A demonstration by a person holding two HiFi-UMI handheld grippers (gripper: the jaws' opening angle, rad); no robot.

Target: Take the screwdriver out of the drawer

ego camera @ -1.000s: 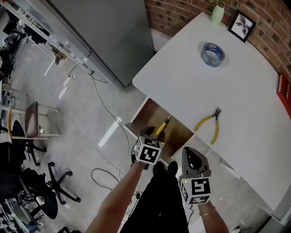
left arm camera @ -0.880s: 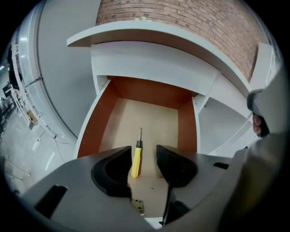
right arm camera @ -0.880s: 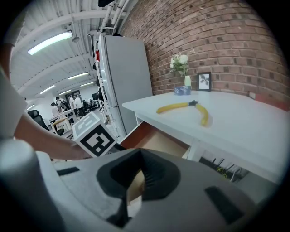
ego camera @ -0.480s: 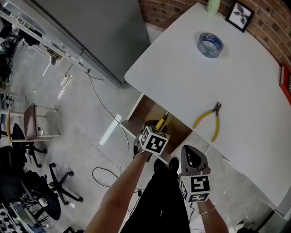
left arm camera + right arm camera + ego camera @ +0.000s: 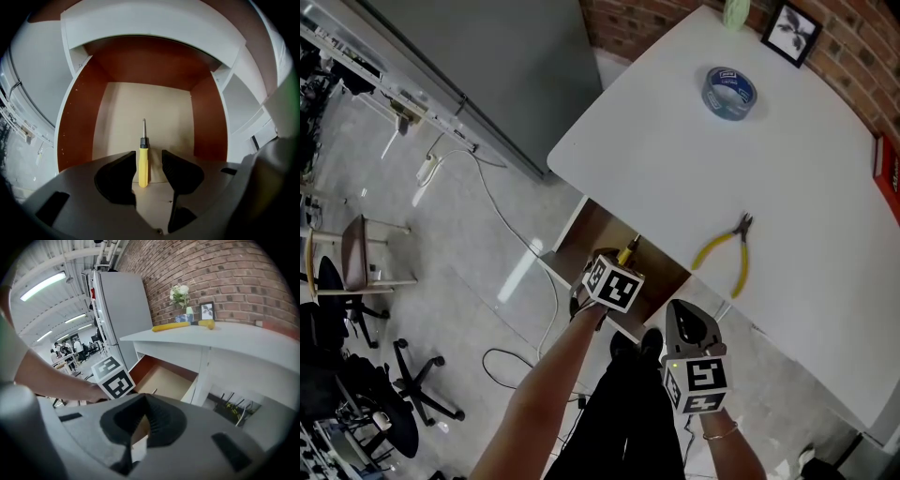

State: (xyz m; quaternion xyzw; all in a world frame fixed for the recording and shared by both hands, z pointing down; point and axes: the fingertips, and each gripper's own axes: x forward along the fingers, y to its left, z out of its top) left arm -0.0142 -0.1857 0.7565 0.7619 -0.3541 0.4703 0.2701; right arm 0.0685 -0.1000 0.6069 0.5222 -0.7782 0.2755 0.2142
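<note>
A yellow-handled screwdriver [image 5: 143,161] lies on the pale floor of the open drawer [image 5: 79,117], its metal tip pointing to the back. My left gripper [image 5: 148,164] is open, with one jaw on each side of the handle and a gap on both sides. From the head view only the screwdriver's tip end [image 5: 628,251] shows past the left gripper's marker cube [image 5: 612,284]. My right gripper [image 5: 687,323] hangs shut and empty in front of the drawer, below the table edge. In the right gripper view the drawer [image 5: 164,378] lies ahead.
The white table [image 5: 675,159] above the drawer carries yellow pliers [image 5: 727,253], a roll of blue tape [image 5: 728,92], a picture frame [image 5: 792,28] and a green vase [image 5: 733,11]. A grey cabinet [image 5: 516,66] stands to the left. Cables [image 5: 502,211] and office chairs [image 5: 403,394] are on the floor.
My left gripper has moved forward and down into the drawer, so its jaws now flank the screwdriver handle. The right gripper has hardly moved.
</note>
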